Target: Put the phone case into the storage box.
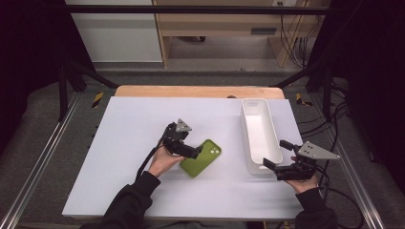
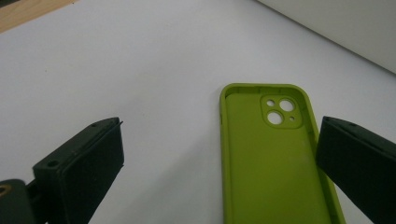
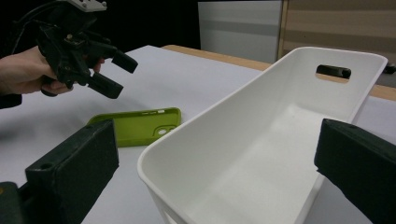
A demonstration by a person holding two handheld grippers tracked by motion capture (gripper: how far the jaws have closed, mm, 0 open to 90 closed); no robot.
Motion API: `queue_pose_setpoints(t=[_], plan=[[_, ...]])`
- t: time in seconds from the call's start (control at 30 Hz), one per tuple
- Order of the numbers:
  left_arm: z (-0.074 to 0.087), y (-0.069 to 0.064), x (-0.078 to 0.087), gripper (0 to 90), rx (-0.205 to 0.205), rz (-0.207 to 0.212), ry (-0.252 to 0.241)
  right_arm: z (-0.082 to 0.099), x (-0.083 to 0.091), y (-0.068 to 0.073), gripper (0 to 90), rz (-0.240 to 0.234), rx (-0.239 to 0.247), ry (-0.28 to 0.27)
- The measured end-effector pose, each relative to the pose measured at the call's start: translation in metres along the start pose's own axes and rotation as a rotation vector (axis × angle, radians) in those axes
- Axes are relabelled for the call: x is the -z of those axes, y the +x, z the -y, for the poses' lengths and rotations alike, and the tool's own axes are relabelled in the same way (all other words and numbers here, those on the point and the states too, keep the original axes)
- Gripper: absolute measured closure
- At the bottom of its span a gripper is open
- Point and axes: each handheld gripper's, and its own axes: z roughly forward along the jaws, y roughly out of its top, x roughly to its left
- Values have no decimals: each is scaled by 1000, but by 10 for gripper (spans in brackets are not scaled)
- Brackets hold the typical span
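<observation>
A lime-green phone case (image 1: 201,158) lies flat on the white table top, hollow side up, its camera cut-out toward the far right. My left gripper (image 1: 195,147) hovers open just over the case's left edge. In the left gripper view the case (image 2: 271,158) reaches between the spread jaws of the left gripper (image 2: 219,154), close to the right one, untouched. My right gripper (image 1: 278,154) is open at the near end of a long white bin (image 1: 244,138). In the right gripper view the empty bin (image 3: 224,107) sits between the jaws of the right gripper (image 3: 217,186), with the case (image 3: 135,123) behind.
The white table top (image 1: 133,143) has a wooden strip (image 1: 191,91) along its far edge. Metal rails run along both sides of the table. Cables trail on the floor at the right. The bin has a handle slot (image 3: 333,72) in its far end.
</observation>
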Motion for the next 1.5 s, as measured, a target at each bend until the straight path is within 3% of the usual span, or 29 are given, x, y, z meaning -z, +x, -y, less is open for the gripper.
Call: queue_pose_setpoints(t=[0.97, 1.5], plan=[[15, 0, -22, 49, 5, -25, 95, 0, 1, 0, 2, 1, 1, -3], [17, -5, -19, 314, -19, -13, 104, -1, 1, 0, 2, 0, 2, -3]])
